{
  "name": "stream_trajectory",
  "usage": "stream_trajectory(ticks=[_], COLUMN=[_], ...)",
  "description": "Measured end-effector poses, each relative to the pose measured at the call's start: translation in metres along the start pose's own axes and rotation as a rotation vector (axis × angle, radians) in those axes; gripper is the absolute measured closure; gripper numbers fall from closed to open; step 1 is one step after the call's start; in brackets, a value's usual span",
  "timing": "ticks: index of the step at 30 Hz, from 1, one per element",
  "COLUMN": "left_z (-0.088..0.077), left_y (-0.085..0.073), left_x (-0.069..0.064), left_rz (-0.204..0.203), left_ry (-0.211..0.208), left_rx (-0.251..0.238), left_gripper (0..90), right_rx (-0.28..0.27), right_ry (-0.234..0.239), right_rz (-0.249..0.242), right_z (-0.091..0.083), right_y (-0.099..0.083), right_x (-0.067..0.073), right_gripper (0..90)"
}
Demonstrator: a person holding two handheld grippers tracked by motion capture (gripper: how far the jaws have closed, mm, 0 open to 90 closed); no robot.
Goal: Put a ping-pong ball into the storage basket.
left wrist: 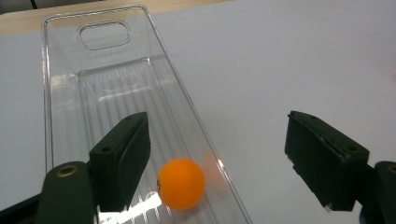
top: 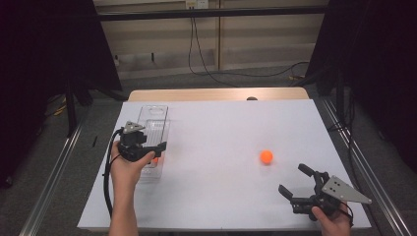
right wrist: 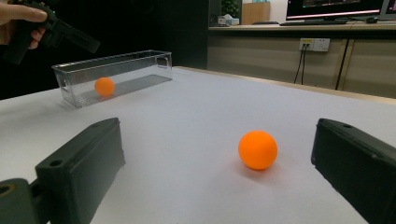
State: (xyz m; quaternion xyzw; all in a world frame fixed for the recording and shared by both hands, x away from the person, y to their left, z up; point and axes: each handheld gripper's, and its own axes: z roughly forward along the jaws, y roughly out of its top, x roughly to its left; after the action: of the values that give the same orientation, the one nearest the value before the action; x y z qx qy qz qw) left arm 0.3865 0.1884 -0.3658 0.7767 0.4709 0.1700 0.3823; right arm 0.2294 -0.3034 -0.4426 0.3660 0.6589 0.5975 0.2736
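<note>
My right gripper is the nearer of my 2 claws to the loose orange ball, so the coming move turns on it: seen along its jaws, the ball lies straight ahead and a little toward the right-hand jaw, apart from both pads, resting on the white table. Those jaws stand wide and have hold of nothing. A sphere has no long axis, so any approach angle fits; the clear tray does have 1, running away from me along the table's left side, and the loose ball sits well to the right of it. My left gripper hangs over the tray's near end, jaws parted and gripping nothing, with the tray's long right wall passing between them. The second ball lies on the tray's ribbed floor just beside the left pad, free of it as far as I can judge. Both balls look smooth, matte, light and ready to roll; the tray is thin, glossy, rigid plastic with a handle cut-out at its far end.
</note>
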Motion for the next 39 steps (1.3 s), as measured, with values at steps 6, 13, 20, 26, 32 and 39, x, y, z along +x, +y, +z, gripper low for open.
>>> stream_trajectory(ticks=[6,13,20,26,32,39], left_z=[0.002,0.006,0.012,0.014,0.017,0.021], left_y=[0.002,0.003,0.004,0.004,0.004,0.005], left_x=[-0.006,-0.014,-0.019,-0.023,-0.027,-0.031], left_rz=[0.004,0.022,0.021,0.024,0.028,0.034], left_ry=[-0.017,-0.047,-0.085,-0.098,-0.108,-0.119], left_rx=[-0.005,0.006,0.007,0.011,0.017,0.026], left_gripper=[20.4,19.2,17.1,15.5,14.4,14.0], right_rx=[0.003,0.002,0.004,0.006,0.006,0.008], right_ry=[-0.001,0.002,0.002,0.003,0.003,0.001], right_rz=[0.004,0.003,0.005,0.003,0.002,0.004], right_z=[0.001,0.001,0.001,0.001,0.001,0.001], right_y=[0.0,0.0,0.0,0.0,-0.001,-0.001], right_x=[-0.001,-0.001,-0.001,-0.001,-0.001,-0.001], right_gripper=[1.8,1.7,1.7,1.7,1.7,1.7])
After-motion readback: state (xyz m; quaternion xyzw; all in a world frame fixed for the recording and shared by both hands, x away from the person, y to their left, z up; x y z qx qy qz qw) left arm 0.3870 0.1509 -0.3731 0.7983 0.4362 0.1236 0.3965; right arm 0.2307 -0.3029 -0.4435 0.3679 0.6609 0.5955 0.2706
